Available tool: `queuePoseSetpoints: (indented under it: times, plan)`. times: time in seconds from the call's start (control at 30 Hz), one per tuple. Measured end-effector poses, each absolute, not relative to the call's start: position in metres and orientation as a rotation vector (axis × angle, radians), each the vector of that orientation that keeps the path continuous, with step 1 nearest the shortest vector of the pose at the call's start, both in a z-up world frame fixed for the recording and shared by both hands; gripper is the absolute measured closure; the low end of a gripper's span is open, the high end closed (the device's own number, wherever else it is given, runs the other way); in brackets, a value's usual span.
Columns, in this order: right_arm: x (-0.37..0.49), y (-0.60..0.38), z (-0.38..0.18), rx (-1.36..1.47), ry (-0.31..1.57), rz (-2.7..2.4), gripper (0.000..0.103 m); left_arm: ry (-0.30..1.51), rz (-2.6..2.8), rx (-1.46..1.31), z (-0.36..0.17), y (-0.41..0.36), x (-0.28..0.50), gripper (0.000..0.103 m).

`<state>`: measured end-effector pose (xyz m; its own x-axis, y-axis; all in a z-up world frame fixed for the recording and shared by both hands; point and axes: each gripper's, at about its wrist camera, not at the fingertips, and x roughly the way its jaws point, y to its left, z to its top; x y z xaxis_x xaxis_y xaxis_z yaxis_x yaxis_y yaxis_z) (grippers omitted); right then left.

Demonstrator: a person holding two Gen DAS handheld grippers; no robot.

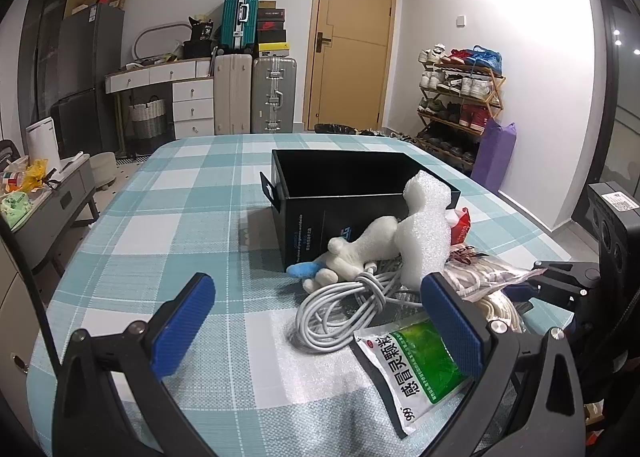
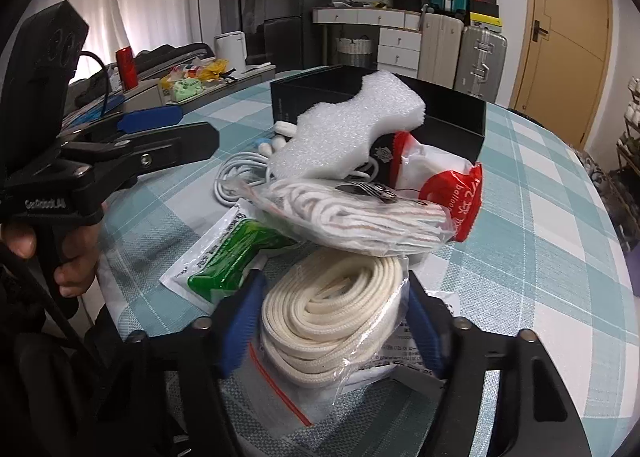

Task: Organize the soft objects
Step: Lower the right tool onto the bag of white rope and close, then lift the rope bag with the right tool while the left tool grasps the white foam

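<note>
Nearby, foam block (image 2: 344,129) and cable (image 1: 344,309) before black box (image 1: 320,185).

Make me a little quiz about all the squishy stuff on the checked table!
1. True or false: the black box is already full of soft things.
2. What sits between the right tongs?
   A. the plush toy
   B. the bagged coil of cream cord
   C. the green sachet
3. Fill in: the foam block leans against the black ___.

Key:
1. False, it looks empty.
2. B.
3. box.
</note>
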<state>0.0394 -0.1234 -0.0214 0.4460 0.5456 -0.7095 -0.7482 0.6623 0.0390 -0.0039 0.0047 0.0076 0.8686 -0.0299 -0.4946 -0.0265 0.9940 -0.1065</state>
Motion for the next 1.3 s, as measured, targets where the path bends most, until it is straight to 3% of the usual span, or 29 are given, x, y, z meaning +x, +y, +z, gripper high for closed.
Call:
queuePoseSetpoints:
  times: [0.27,0.4,1.3]
  plan:
    - [0.038,-0.131,-0.020,-0.265,0.740,0.848,0.060,0.519,0.000,-0.112,0.008,0.005,-0.004,0.000]
    - [0.036,-0.139,-0.013,-0.232,0.698,0.829,0.083,0.519,-0.001,-0.115,0.008,0.005,-0.004,0.000]
    - [0.025,-0.215,0.028,-0.120,0.520,0.679,0.092,0.525,-0.054,-0.107,0.017,-0.010,0.002,0.000]
